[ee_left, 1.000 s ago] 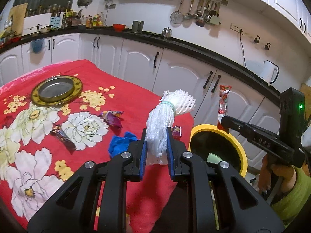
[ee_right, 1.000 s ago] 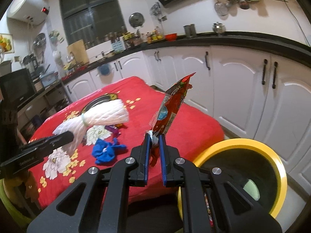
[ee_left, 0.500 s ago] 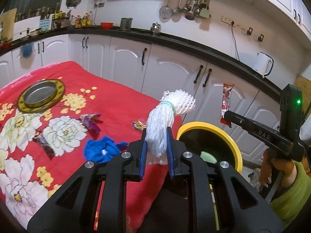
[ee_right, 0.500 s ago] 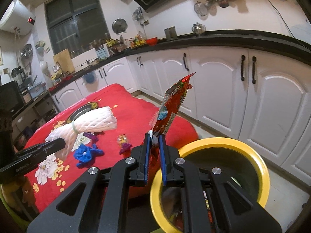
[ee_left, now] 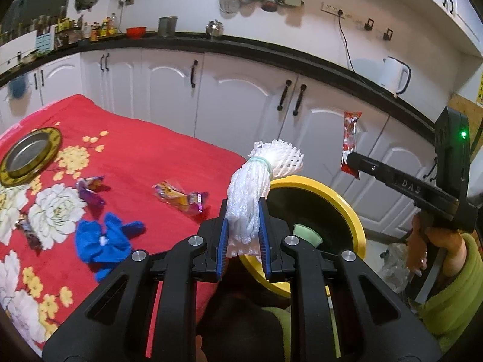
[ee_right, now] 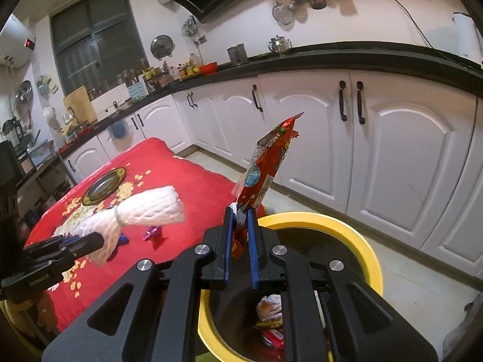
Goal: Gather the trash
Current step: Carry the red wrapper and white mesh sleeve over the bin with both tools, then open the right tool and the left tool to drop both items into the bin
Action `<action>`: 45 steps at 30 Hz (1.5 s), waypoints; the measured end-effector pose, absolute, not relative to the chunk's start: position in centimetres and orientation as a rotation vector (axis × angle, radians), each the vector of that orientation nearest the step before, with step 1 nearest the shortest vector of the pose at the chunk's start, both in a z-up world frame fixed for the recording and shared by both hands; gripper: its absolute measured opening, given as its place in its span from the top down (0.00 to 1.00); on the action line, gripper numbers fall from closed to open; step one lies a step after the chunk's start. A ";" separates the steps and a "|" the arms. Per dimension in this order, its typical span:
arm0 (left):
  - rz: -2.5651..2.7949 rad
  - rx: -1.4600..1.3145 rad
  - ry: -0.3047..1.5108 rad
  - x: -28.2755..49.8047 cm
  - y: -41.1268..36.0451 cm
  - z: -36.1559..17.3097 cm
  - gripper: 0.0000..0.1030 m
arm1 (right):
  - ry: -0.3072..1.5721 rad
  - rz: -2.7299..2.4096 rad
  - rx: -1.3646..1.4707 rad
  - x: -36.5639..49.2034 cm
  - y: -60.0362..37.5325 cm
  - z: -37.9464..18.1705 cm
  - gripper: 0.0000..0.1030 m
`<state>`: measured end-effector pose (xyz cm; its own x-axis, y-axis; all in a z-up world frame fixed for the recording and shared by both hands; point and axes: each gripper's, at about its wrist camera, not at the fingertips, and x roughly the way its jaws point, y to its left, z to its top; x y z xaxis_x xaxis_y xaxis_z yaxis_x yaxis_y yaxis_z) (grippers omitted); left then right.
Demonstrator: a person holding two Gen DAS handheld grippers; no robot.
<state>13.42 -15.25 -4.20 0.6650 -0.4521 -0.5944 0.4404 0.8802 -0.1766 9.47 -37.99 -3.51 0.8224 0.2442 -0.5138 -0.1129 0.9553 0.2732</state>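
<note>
1. Left gripper (ee_left: 243, 238): jaws clamped on lower end of white foam net bundle (ee_left: 256, 187), rubber-banded near top, flared end up. Prob. pinched low so the bulk hangs clear for a drop into the bin.
2. Right gripper (ee_right: 240, 241): jaws closed on bottom edge of red snack wrapper (ee_right: 270, 166), standing up and leaning toward 1 o'clock. Thin film, so edge pinch is enough.
3. Yellow-rimmed bin (ee_right: 341, 226) just past both grippers; in right view under and at 5 o'clock of the jaws, wrappers already inside. Both items seem lined up for release over the opening.
4. Remaining trash on red floral cloth (ee_left: 135, 144): blue glove (ee_left: 105, 241) at 9 o'clock of left gripper, orange/purple wrapper (ee_left: 178, 196), purple wrapper (ee_left: 90, 190) at 10 o'clock. Not yet collected.
5. Gold-rimmed metal dish (ee_left: 28, 155) far at 10 o'clock, prob. not trash.
6. Writing: "DAS" on side of right gripper in left view; wrapper print too blurred to read.
</note>
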 end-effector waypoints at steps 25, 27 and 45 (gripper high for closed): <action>-0.561 0.100 0.800 13.8 -21.3 -8.5 0.87 | 0.685 0.192 0.200 9.1 -41.3 -6.9 0.90; -0.564 0.107 0.810 13.9 -21.6 -8.8 0.87 | 0.693 0.193 0.200 9.0 -41.4 -7.2 0.90; -0.588 0.134 0.854 14.5 -23.7 -10.2 0.82 | 0.742 0.196 0.214 8.5 -42.6 -8.9 0.87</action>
<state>14.47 -23.71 -10.16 0.5097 -0.4347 -0.7425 0.5391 0.8339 -0.1181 8.45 -42.56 -8.89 0.7209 0.2511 -0.6460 -0.1004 0.9601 0.2611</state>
